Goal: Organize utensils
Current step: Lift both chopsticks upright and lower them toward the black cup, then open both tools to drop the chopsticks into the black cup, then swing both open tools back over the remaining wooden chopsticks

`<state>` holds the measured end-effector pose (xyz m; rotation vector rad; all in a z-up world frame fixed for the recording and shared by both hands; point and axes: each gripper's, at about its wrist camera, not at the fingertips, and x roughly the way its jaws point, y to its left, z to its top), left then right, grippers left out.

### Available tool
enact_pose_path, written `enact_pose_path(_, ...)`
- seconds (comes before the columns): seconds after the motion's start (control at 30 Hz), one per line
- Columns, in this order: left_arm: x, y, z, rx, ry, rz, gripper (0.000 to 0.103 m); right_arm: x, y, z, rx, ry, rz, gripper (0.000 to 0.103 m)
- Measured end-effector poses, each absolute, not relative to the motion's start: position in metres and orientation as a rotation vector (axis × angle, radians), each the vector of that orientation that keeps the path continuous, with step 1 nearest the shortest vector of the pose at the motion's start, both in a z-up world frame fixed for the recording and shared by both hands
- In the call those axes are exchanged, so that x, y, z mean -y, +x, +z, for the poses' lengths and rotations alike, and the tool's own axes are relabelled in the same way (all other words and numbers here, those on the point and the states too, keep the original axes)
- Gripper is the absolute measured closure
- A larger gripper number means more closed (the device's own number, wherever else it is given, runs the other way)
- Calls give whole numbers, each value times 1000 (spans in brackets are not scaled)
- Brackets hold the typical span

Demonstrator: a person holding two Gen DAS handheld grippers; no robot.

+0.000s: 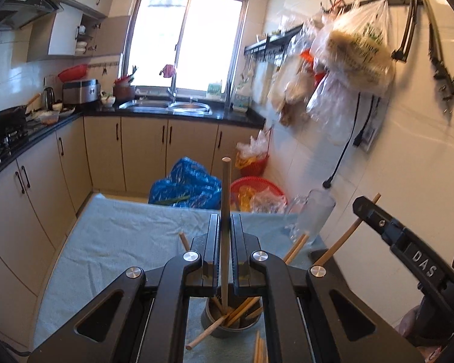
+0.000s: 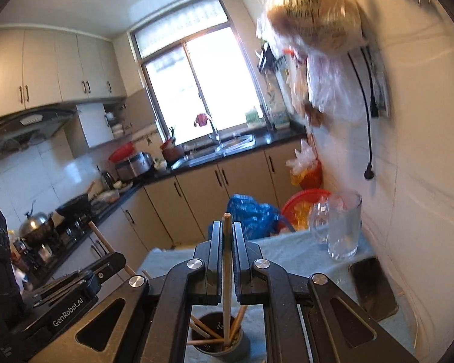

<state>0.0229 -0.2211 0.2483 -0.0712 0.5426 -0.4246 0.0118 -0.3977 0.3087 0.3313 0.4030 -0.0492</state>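
Black fingers are filling the bottom of both views, and each pair is pinching one chopstick. Seen from the left wrist, the left gripper point(image 1: 225, 220) is pressing its fingers point(image 1: 214, 242) on a darker chopstick point(image 1: 226, 187) that is standing upright above the cup point(image 1: 231, 317). Seen from the right wrist, the right gripper point(image 2: 227, 228) is clamping a pale chopstick point(image 2: 227, 260), its lower end reaching down toward the cup point(image 2: 219, 337) (whether it is touching the bottom I cannot tell).

Around the cup, the rest is lying as follows. More chopsticks are leaning inside it at mixed angles, one tipping out over its near rim. Several loose sticks point(image 1: 296, 246) are lying on the blue towel point(image 1: 121, 242) beyond the cup, toward the glass pitcher point(image 2: 343, 227), which is standing well apart from the cup by the wall. A dark phone point(image 2: 373, 287) is resting between cup and wall.

As I judge it, the sticks are handling light, stiff and smooth, so they are apt to swivel in a narrow pinch. Taking hold near the middle, as now, is keeping them steady; a grip near one end would let the long part swing. The cup looks light enough to tip if a stick pushes sideways on its rim.
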Motion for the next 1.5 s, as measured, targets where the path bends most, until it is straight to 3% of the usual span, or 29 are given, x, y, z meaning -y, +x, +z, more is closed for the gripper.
enact_pose_path(0.43, 219, 21, 236, -579, -71, -438, 93, 402, 45, 244, -578, 338, -24, 96)
enact_pose_path(0.5, 216, 14, 240, -574, -71, -437, 90, 404, 45, 242, -584, 343, -22, 89)
enact_pose_path(0.57, 211, 6, 243, -569, -76, -436, 86, 405, 44, 242, -579, 347, -22, 71)
enact_pose_path(0.67, 203, -11, 250, -552, -71, -434, 83, 406, 36, 248, -567, 335, -32, 70)
enact_pose_path(0.8, 188, -43, 260, -512, -54, -419, 67, 407, 22, 259, -555, 319, -40, 65)
enact_pose_path(1.13, 143, -132, 266, -403, -11, -344, 39, 405, -47, 274, -585, 250, -36, 45)
enact_pose_path(1.5, 140, -182, 209, -502, 75, -367, 37, 404, -115, 240, -758, 36, -88, 35)
